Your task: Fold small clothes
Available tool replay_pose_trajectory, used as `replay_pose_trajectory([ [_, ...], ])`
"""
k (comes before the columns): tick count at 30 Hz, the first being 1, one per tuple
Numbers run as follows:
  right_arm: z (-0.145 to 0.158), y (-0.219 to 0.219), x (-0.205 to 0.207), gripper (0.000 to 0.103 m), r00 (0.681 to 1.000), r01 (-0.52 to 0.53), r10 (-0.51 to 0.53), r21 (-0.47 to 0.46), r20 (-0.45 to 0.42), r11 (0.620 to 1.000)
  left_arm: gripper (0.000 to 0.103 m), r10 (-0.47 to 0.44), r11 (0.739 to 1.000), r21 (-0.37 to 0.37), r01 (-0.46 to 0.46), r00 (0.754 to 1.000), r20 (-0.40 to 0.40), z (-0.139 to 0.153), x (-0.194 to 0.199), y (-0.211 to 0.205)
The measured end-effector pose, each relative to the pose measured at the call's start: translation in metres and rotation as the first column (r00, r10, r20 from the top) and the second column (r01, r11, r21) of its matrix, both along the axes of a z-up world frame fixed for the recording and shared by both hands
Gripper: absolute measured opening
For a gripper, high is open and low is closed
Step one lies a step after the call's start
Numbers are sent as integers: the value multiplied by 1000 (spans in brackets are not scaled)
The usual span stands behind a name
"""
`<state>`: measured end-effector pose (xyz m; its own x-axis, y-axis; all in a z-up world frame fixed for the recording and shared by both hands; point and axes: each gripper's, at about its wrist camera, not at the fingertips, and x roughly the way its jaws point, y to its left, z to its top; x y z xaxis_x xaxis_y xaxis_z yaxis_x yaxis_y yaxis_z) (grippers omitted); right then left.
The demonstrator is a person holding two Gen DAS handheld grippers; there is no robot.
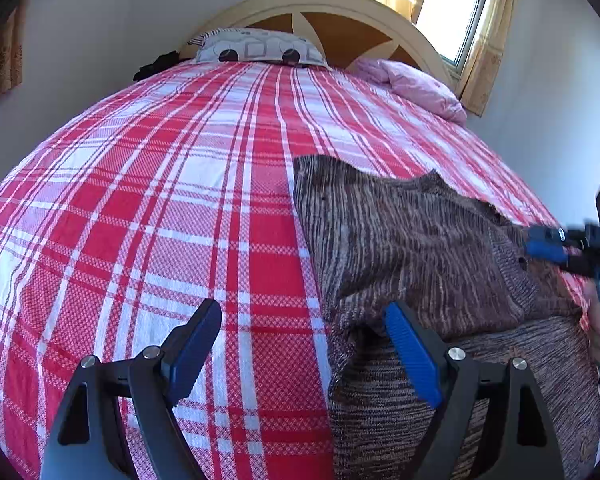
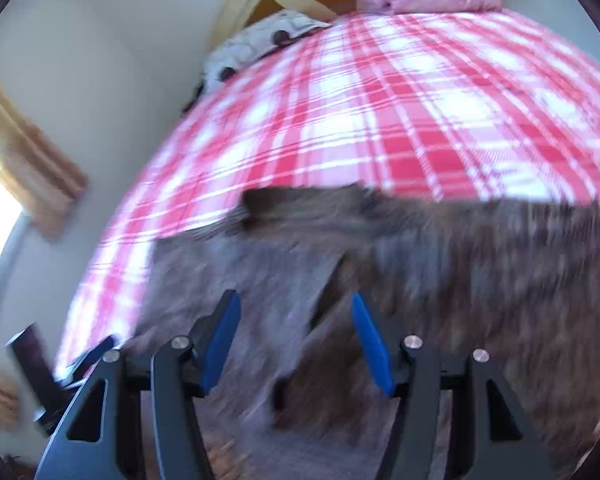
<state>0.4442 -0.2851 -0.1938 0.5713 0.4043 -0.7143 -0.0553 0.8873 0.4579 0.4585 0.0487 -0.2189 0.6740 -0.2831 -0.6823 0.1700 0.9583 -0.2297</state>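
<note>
A brown striped knit garment (image 1: 420, 240) lies partly folded on the red and white plaid bed cover (image 1: 160, 200). My left gripper (image 1: 304, 324) is open and empty, over the garment's left edge near the front of the bed. My right gripper (image 2: 296, 312) is open and empty above the garment (image 2: 440, 280); that view is blurred by motion. The right gripper also shows at the right edge of the left wrist view (image 1: 556, 244), low over the garment's right side.
A grey patterned pillow (image 1: 256, 46) and a pink pillow (image 1: 416, 84) lie at the wooden headboard (image 1: 340, 12). A window with curtains (image 1: 460, 12) is behind. White walls close in on both sides of the bed.
</note>
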Motion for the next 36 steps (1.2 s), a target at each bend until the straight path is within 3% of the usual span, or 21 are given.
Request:
replay_pose_trajectory([
  [3,-30,21,5,63,995,-58,52,-70,-83,996,85,-9,1000,-7,10,1000,11,1,0,-2],
  [4,-29,23,2,63,999,-38,35,-87,-37,995,85,-11,1000,2,11,1000,11,0,0,-3],
  [8,-17,15,-23,63,999,22,-23,-36,-30,999,85,32,999,-3,-32,999,35,7,-11,3],
  [11,-11,10,-48,63,998,66,-68,-206,-2,976,85,73,997,-25,-73,997,-2,10,-31,11],
  [13,-25,2,-52,64,995,68,-88,-281,-56,957,85,81,997,13,-81,996,-24,8,-44,7],
  [14,-34,-4,-52,64,994,53,-76,-267,-77,962,85,71,996,53,-69,997,-34,5,-52,1],
  [17,-21,-19,-61,64,995,77,-88,-193,-50,978,85,78,982,175,-72,997,-27,7,-72,-16],
  [19,-3,-23,-78,65,996,79,-83,-153,-23,985,85,64,975,213,-61,998,-7,15,-88,-24],
  [21,11,-19,-97,65,997,72,-72,-185,8,980,85,59,970,236,-58,998,1,21,-101,-29],
  [27,25,-26,-176,69,998,69,-69,-247,9,966,85,10,972,234,-14,1000,19,40,-147,-45],
  [36,6,-60,-282,69,991,125,-132,-261,-9,957,85,-46,969,241,45,999,-3,39,-206,-50],
])
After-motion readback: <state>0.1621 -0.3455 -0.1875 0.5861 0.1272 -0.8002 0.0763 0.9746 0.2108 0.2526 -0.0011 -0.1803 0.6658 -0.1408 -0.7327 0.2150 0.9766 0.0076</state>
